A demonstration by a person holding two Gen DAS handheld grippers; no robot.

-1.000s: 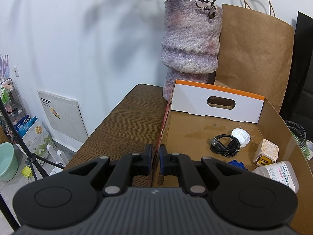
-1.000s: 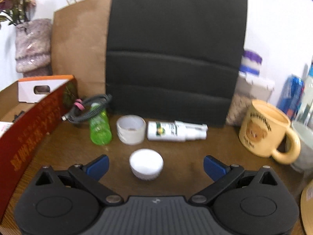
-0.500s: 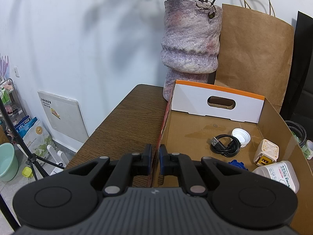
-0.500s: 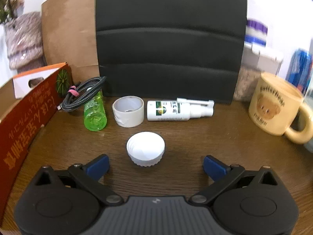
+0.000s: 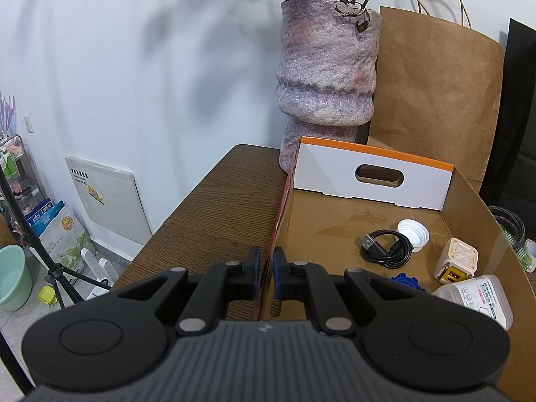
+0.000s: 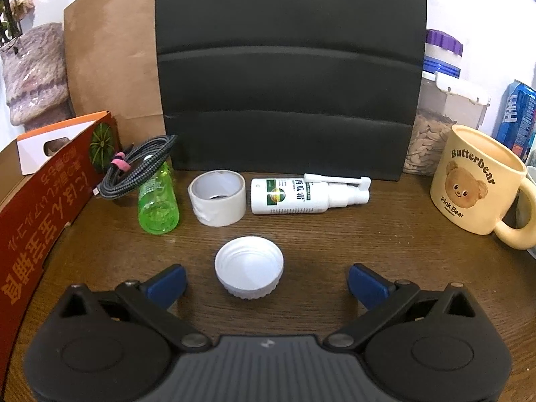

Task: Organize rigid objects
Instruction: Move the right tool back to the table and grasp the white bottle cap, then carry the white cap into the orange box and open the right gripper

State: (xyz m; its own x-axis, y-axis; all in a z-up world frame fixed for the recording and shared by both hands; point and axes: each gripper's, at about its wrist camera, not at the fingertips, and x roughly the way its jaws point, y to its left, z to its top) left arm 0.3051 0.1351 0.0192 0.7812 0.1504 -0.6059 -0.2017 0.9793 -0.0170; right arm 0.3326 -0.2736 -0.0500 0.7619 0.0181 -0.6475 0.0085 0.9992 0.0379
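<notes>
My left gripper [image 5: 266, 268] is shut on the left wall of the open cardboard box [image 5: 281, 207]. On the box floor lie a black USB cable [image 5: 388, 249], a white cap [image 5: 413, 234], a cream cube charger [image 5: 456, 261], a blue piece [image 5: 407, 281] and a white bottle [image 5: 475, 301]. My right gripper [image 6: 267, 283] stands open over the wooden table. A white lid [image 6: 249, 266] lies upside down just ahead of it, between the lines of the two fingers, touching neither. Behind the lid lie a green bottle [image 6: 158, 204], a tape roll [image 6: 217, 197], a white spray bottle [image 6: 294, 196] and a braided cable [image 6: 137, 171].
The box's red outer wall [image 6: 40, 201] runs along the left in the right wrist view. A cream bear mug [image 6: 479, 194] stands at the right, a black chair back [image 6: 288, 83] behind the items. A purple vase [image 5: 325, 77] and a paper bag [image 5: 435, 100] stand behind the box.
The right gripper has moved in on the white lid, which now sits lower and larger between the open fingers. The left gripper and the box have not moved.
</notes>
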